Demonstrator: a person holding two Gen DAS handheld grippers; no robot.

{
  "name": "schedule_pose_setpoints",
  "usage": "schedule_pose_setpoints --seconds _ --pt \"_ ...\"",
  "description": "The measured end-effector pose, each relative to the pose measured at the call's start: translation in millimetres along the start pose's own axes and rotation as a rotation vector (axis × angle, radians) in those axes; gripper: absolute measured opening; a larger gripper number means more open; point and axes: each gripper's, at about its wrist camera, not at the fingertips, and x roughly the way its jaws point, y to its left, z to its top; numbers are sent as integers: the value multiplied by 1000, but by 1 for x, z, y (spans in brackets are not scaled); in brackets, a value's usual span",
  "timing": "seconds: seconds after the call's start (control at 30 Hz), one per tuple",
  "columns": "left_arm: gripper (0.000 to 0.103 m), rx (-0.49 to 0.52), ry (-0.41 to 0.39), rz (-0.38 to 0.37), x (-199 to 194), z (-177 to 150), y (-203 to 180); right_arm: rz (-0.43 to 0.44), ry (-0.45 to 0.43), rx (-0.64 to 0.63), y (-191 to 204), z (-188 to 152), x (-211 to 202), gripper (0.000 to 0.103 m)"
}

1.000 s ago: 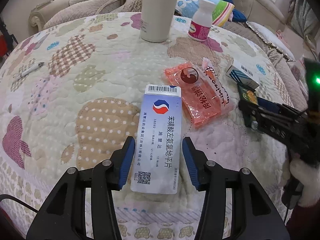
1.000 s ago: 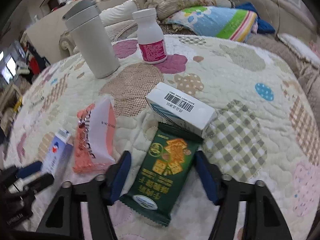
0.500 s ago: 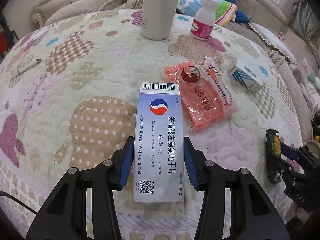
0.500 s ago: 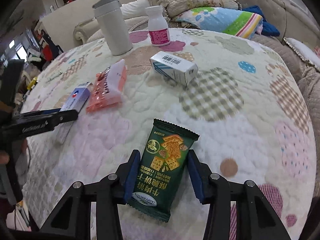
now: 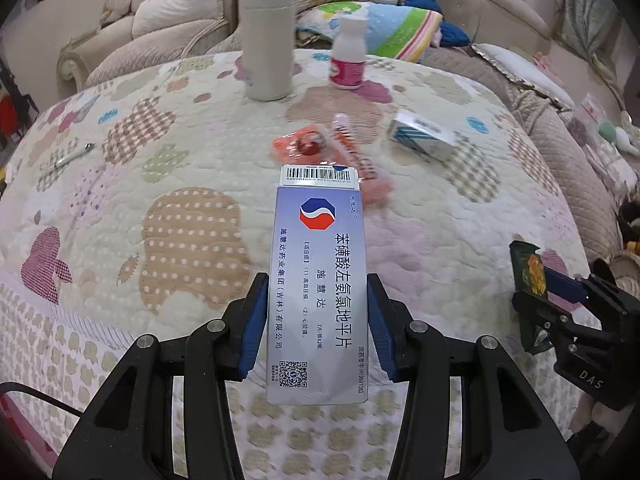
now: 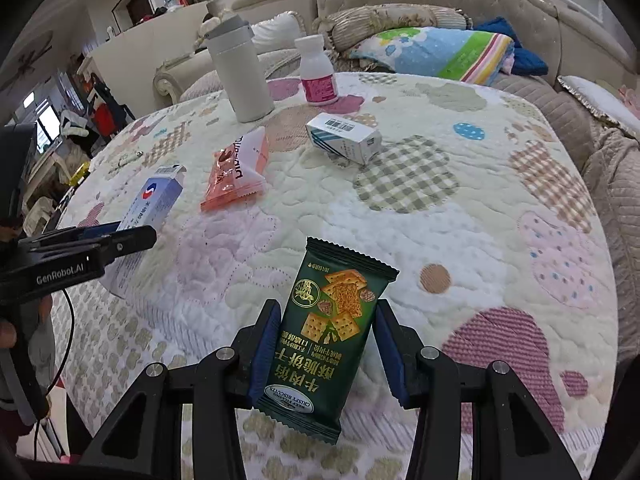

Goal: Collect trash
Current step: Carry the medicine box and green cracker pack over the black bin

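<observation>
My left gripper [image 5: 318,320] is shut on a pale blue medicine box [image 5: 320,264] and holds it above the quilted table near its front edge; the box also shows in the right wrist view [image 6: 150,208]. My right gripper [image 6: 326,344] is shut on a green biscuit packet [image 6: 332,328], lifted off the table; the packet also shows at the right of the left wrist view [image 5: 530,276]. An orange plastic wrapper [image 6: 240,168] and a small white-and-blue box [image 6: 344,138] lie on the quilt [image 6: 440,220] in the middle.
A tall white flask [image 6: 240,76] and a white bottle with a pink label [image 6: 318,72] stand at the far side. A pen [image 5: 74,154] lies at the left. Sofas with cushions and a folded striped blanket [image 6: 436,54] surround the table.
Both grippers have lifted and pulled back toward the near edge, the left with the medicine box and the right with the biscuit packet. The other items have stayed put.
</observation>
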Motion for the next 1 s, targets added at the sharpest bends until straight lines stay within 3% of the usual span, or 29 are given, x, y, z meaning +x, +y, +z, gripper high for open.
schedule_pose_setpoints --seconds 0.37,1.0 --pt "45 91 -36 -47 -17 -7 -65 -46 -27 56 -29 -22 -32 46" --pt "45 220 -27 -146 -19 -10 -164 -141 -85 177 -99 -51 -85 46"
